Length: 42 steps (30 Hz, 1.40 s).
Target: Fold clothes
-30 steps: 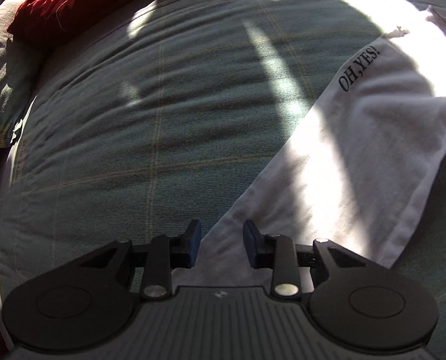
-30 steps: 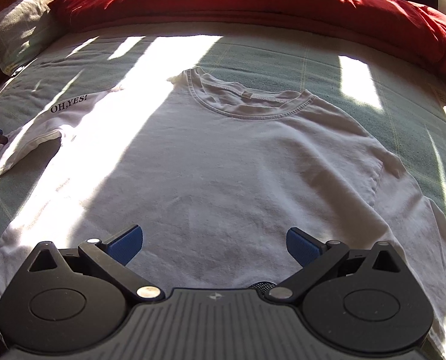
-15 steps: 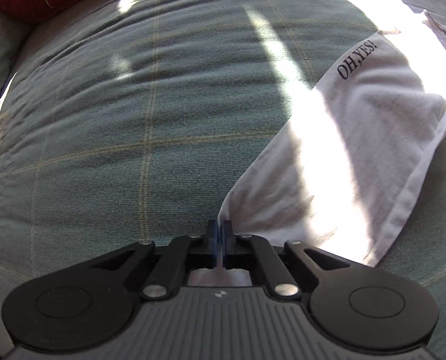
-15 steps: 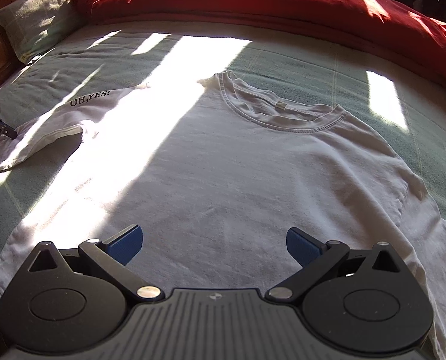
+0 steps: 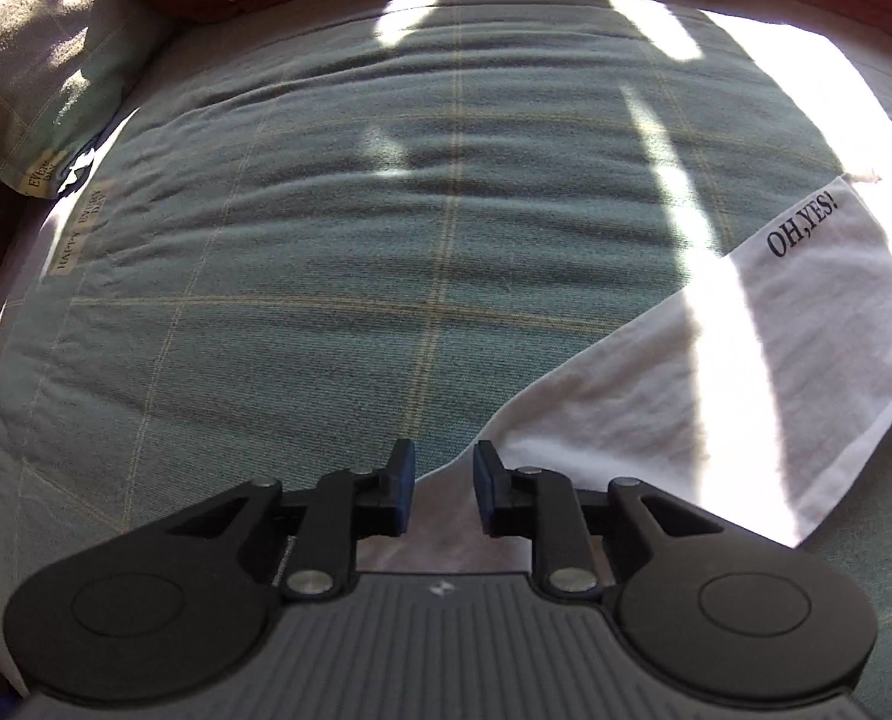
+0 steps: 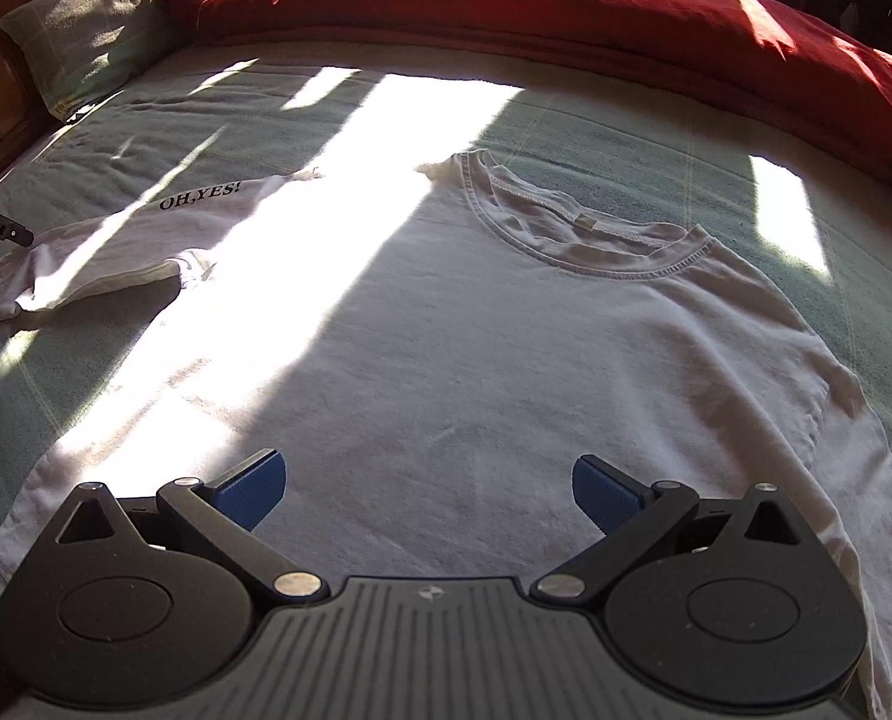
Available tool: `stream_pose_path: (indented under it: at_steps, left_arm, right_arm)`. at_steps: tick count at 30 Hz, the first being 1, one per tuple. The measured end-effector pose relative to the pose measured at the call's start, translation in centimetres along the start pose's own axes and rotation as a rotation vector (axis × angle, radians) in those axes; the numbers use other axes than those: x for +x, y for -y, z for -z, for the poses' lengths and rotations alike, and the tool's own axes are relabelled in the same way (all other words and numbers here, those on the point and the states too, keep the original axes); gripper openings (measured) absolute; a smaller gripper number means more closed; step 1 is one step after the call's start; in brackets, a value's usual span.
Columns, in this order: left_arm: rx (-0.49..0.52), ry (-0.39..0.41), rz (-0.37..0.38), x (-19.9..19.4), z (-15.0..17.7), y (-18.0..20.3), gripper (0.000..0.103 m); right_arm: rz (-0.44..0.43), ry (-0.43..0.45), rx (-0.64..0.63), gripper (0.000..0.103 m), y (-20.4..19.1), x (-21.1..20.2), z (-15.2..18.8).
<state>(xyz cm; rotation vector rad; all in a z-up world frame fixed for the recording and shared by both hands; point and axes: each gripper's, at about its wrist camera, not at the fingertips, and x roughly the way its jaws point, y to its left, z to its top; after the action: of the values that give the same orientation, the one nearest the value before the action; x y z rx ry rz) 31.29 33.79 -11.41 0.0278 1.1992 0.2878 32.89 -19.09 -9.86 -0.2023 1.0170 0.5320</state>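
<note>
Right wrist view: a white T-shirt [image 6: 446, 360] lies flat, front up, on a green bedspread [image 6: 656, 156].
From the left, its sleeve [image 5: 716, 372], printed "OH,YES!", stretches out in sunlight; the left gripper [image 5: 443, 483] hangs over the cuff, jaws opening with a narrow gap, cloth below them but not pinched. The round collar sits mid-bed, a red duvet [image 6: 506, 6] behind. The right gripper [image 6: 428, 489] hovers wide open over the hem, holding nothing.
</note>
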Motion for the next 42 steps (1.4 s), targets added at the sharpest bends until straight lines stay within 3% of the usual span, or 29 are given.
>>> stream_pose_path:
  at_steps: [5, 9, 11, 14, 15, 18, 21, 23, 25, 26, 28, 29, 32, 34, 37, 42]
  left_arm:
    - [-0.166, -0.023, -0.053, -0.4, 2.8, -2.9, 0.038]
    - [-0.296, -0.064, -0.097, 0.1, 5.3, -4.1, 0.049]
    - [-0.356, -0.067, -0.089, 0.5, 6.3, -4.2, 0.05]
    - [-0.419, -0.07, -0.08, 0.9, 6.4, -3.7, 0.038]
    - [-0.424, -0.07, -0.072, 0.9, 6.3, -3.4, 0.024]
    - [-0.362, -0.054, -0.102, 0.3, 5.3, -2.7, 0.0]
    - [-0.344, -0.055, -0.183, -0.1, 4.4, -4.1, 0.001]
    - [-0.345, -0.06, -0.231, -0.4, 4.0, -5.0, 0.009]
    - [-0.36, -0.063, -0.259, -1.0, 3.6, -5.6, 0.007]
    - [-0.358, -0.045, -0.232, -1.5, 3.3, -5.3, 0.007]
    - [-0.345, 0.003, -0.114, -2.5, 2.4, -3.5, 0.017]
    - [-0.346, 0.01, -0.031, -2.6, 1.8, -2.2, 0.025]
    - [-0.305, 0.022, 0.206, -1.7, 0.4, 2.8, 0.036]
    - [-0.283, 0.0, 0.279, -0.3, 0.2, 5.8, 0.037]
    - [-0.247, -0.014, 0.249, 0.9, 1.0, 7.2, 0.036]
    - [-0.269, -0.037, 0.106, 0.5, 3.6, 3.1, 0.036]
  right_arm:
    - [0.004, -0.006, 0.004, 0.103, 0.0, 0.2, 0.1]
    - [-0.004, -0.003, 0.009, 0.103, -0.1, 0.2, 0.1]
    - [-0.008, 0.001, -0.004, 0.103, -0.3, 0.2, 0.0]
    - [-0.006, 0.002, -0.026, 0.103, -0.6, 0.2, -0.1]
    - [-0.006, 0.001, -0.028, 0.103, -0.6, 0.3, -0.1]
    - [-0.005, 0.004, -0.032, 0.103, -0.7, 0.2, -0.2]
    - [-0.006, 0.007, -0.035, 0.103, -0.7, 0.0, -0.3]
    - [-0.007, 0.013, -0.041, 0.103, -0.8, -0.1, -0.3]
    - [-0.008, 0.016, -0.04, 0.103, -0.7, -0.2, -0.4]
    - [-0.008, 0.015, -0.034, 0.103, -0.7, -0.1, -0.4]
    - [-0.009, 0.014, -0.024, 0.103, -0.7, 0.1, -0.3]
    - [-0.013, 0.011, -0.015, 0.103, -0.7, 0.2, -0.3]
    - [-0.033, 0.0, 0.008, 0.103, -1.0, 0.7, -0.5]
    - [-0.041, 0.005, 0.003, 0.103, -1.5, 0.8, -0.8]
    - [-0.045, 0.023, -0.046, 0.103, -2.2, 0.5, -1.3]
    - [-0.025, 0.037, -0.111, 0.103, -2.0, 0.3, -1.3]
